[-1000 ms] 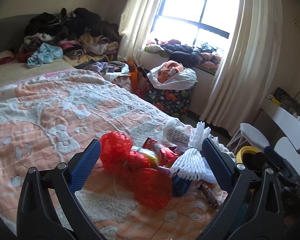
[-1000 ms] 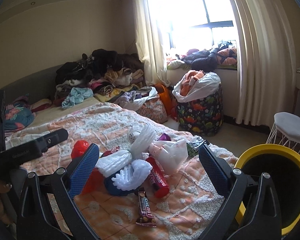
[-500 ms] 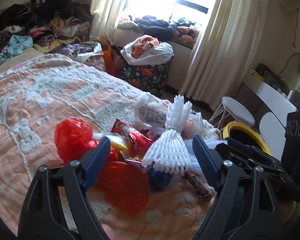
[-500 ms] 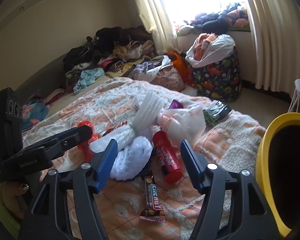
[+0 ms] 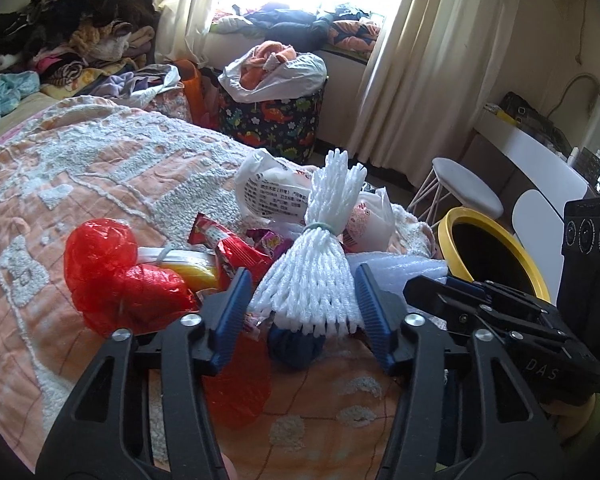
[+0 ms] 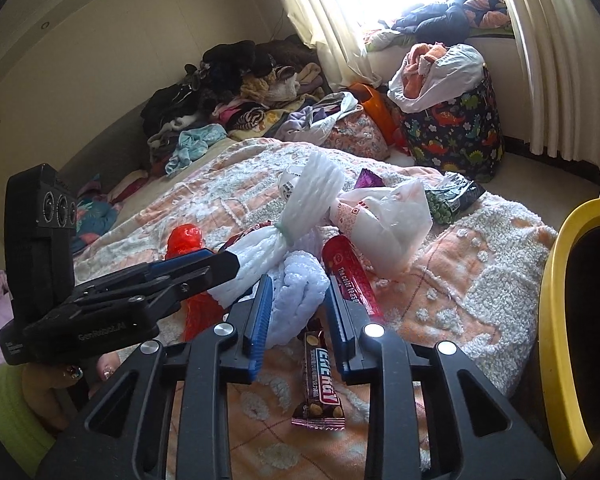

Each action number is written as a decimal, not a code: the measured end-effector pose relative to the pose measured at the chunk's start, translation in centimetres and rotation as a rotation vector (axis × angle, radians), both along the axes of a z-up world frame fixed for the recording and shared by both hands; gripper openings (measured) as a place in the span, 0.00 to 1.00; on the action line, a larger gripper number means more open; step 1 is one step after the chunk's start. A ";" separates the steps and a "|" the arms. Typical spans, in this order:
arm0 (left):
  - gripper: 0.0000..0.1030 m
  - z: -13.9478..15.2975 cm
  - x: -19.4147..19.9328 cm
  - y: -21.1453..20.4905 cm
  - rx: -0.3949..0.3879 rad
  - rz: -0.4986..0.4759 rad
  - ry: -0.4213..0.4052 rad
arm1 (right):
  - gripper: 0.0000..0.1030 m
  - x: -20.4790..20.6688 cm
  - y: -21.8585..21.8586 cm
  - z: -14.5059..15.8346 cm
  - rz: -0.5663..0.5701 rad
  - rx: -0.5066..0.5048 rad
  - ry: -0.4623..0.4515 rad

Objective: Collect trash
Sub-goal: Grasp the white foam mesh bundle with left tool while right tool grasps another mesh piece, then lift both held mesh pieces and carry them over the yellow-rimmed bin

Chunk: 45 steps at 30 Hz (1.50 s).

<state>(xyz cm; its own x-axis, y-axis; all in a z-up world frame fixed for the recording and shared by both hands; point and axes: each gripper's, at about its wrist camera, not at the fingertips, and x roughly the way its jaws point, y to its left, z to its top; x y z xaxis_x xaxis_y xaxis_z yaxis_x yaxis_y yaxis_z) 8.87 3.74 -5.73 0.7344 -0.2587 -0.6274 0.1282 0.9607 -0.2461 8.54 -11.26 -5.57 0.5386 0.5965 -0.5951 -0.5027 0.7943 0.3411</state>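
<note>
A heap of trash lies on the orange and white bedspread [image 5: 100,168]. In the left wrist view my left gripper [image 5: 302,274] is closing around a tied white foam net [image 5: 312,280]; the net fills most of the gap, and a thin slit shows at the left pad. My right gripper [image 6: 297,282] is also closing, and its pads press a rolled white foam wrap [image 6: 296,300]. A red plastic bag [image 5: 112,272], a red snack packet [image 6: 350,276], a white bag [image 5: 272,196] and a chocolate bar [image 6: 320,384] lie around. The left gripper [image 6: 196,270] reaches in from the left.
A yellow-rimmed bin [image 6: 556,320] stands by the bed's right corner, the right gripper [image 5: 460,300] in front of it. Beyond are a white stool [image 5: 468,188], a dinosaur-print hamper of clothes [image 5: 272,120], a clothes pile [image 5: 80,32] and a white desk [image 5: 540,168].
Both grippers have dropped towards the trash heap and tilted down. Their jaws have narrowed from wide open, the left around the foam net, the right onto the foam wrap.
</note>
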 end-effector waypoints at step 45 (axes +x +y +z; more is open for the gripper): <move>0.11 6.9 -2.9 -3.7 -0.065 -0.022 -0.184 | 0.14 -2.9 -10.4 7.0 -0.194 0.118 -0.218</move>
